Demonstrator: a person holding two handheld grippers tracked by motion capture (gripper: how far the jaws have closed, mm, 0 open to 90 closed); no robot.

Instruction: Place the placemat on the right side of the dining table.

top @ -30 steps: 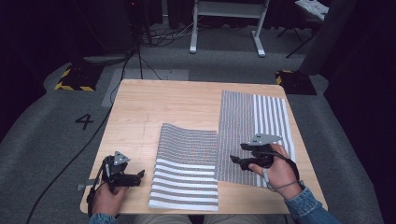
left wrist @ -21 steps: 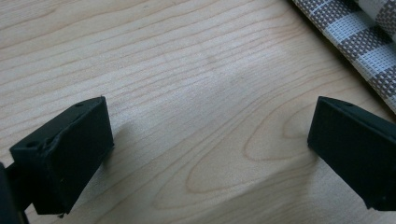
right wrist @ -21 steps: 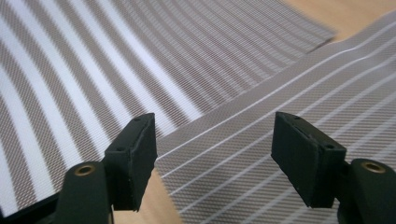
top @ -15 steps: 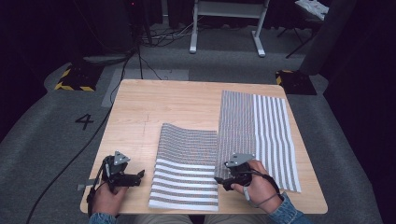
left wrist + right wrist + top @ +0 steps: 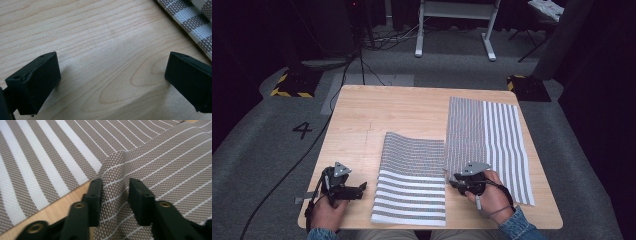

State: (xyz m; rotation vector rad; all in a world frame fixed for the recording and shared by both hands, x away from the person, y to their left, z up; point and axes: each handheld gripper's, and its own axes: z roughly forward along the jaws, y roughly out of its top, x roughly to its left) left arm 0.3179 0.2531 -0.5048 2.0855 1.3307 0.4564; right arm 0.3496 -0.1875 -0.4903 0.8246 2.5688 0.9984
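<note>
Two striped woven mats lie on the wooden table (image 5: 387,115). The left mat (image 5: 412,180) lies at the near centre, the right mat (image 5: 492,135) along the right side. My right gripper (image 5: 457,181) is low at the right mat's near left edge and points left. In the right gripper view its jaws have just been closing on a raised fold of the finely striped right mat (image 5: 162,157), my right gripper (image 5: 115,182) shut on it. The left mat (image 5: 37,157) lies beyond. My left gripper (image 5: 361,189) rests at the near left, open over bare wood (image 5: 100,37), my left gripper (image 5: 112,67) empty.
A corner of the left mat (image 5: 190,17) reaches into the left gripper view at the upper right. Dark floor surrounds the table, with cables, a white stand (image 5: 452,30) behind and a painted 4 (image 5: 303,130) to the left.
My right gripper has come down and toward the near left edge of the right mat, and its jaws have narrowed around a fold of it. The left hand has stayed put.
</note>
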